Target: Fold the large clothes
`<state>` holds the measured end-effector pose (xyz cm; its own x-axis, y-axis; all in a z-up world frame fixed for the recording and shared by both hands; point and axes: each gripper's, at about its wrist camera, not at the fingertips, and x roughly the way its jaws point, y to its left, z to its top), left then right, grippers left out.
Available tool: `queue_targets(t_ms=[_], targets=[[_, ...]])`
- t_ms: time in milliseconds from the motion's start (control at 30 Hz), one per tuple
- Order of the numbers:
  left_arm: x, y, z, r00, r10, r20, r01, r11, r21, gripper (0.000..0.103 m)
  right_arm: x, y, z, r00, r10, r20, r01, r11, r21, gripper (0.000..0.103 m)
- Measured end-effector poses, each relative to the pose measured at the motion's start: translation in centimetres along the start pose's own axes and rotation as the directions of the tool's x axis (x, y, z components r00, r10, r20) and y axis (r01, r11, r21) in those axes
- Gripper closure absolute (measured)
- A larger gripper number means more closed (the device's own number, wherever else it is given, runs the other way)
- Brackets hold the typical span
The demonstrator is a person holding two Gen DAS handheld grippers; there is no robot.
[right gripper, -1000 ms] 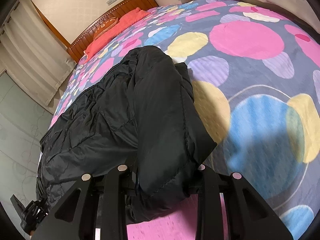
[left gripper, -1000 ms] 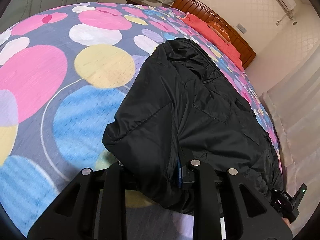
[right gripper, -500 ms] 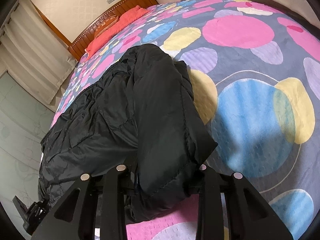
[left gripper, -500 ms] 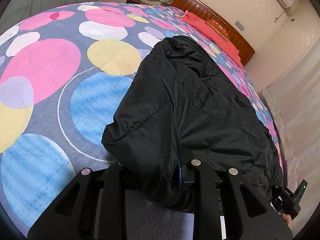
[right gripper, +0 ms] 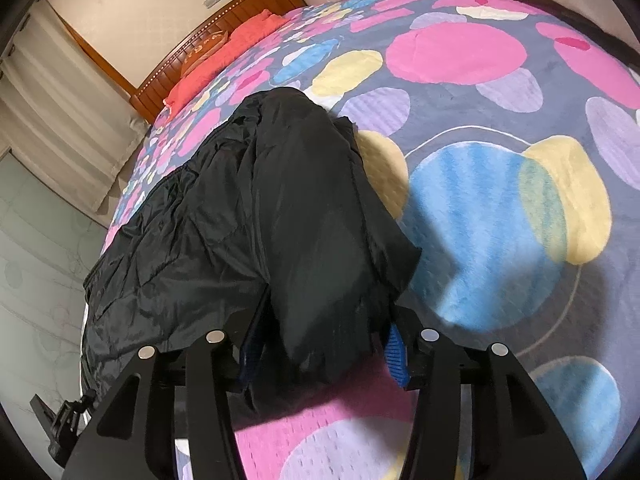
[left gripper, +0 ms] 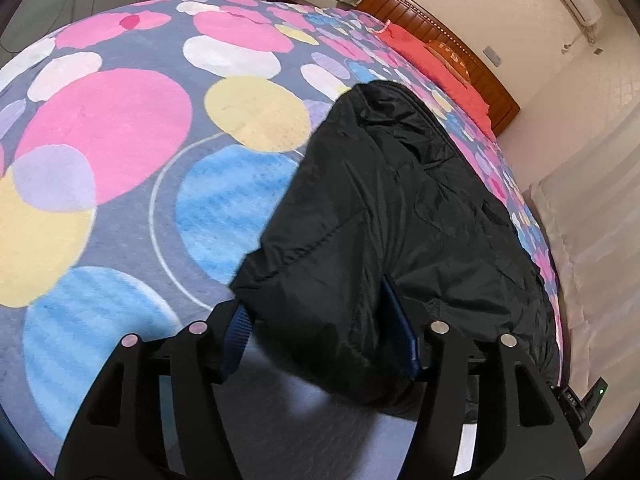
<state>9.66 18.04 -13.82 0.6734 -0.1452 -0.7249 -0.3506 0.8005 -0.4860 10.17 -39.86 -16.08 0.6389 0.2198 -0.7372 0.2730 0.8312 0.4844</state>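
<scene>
The black jacket (left gripper: pixel 400 216) lies on the bed (left gripper: pixel 120 140) with its long axis running from the grippers toward the wooden headboard (left gripper: pixel 448 52). Its near end sits between the jaws of both the left gripper (left gripper: pixel 324 344) and the right gripper (right gripper: pixel 320 344). Both grippers' jaws are opening, the blue pads standing clear of the fabric; no containers are present.

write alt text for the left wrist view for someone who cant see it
A black jacket lies folded on a bedspread of coloured circles, its near edge between the left claw, whose jaws are opening. A wooden headboard stands behind.
</scene>
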Motion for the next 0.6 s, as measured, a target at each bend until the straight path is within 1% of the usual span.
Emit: queue_targets(t_ms=[33,167,267,333,433,533,600], targets=[[-0.3,0.3,0.1,1.000,0.002,0.001,-0.002,1.000,0.001,0.038,-0.3,0.1,-0.1,1.000,-0.005,-0.001,0.005,1.000,-0.007,0.053],[-1.4,1.2,0.5,1.000,-0.006,0.002,0.006,1.000,0.025,0.033,-1.8,0.8,-0.9,1.000,-0.031,-0.007,0.030,0.998,-0.054,0.053],[-2.0,1.8,0.8,1.000,-0.017,-0.003,0.017,0.999,0.044,0.031,-2.9,1.8,-1.8,0.998,-0.058,-0.016,0.056,0.993,-0.101,0.053],[-2.5,2.0,1.2,1.000,-0.002,0.006,0.002,0.998,0.055,0.031,-3.6,2.8,-2.3,0.995,-0.096,-0.011,0.093,0.984,-0.150,0.053],[-3.2,2.4,2.1,1.000,-0.013,0.028,0.011,0.998,0.059,0.031,-4.7,5.1,-2.7,0.993,-0.120,0.019,0.121,0.965,-0.232,0.053],[-3.2,2.4,3.3,0.999,-0.020,0.042,0.017,0.998,0.067,0.028,-5.3,8.2,-2.5,0.994,-0.094,0.057,0.107,0.945,-0.308,0.053],[-2.6,2.3,4.0,0.999,-0.019,0.040,0.015,0.997,0.077,0.025,-4.5,10.6,-2.2,0.993,-0.092,0.073,0.112,0.926,-0.360,0.053]])
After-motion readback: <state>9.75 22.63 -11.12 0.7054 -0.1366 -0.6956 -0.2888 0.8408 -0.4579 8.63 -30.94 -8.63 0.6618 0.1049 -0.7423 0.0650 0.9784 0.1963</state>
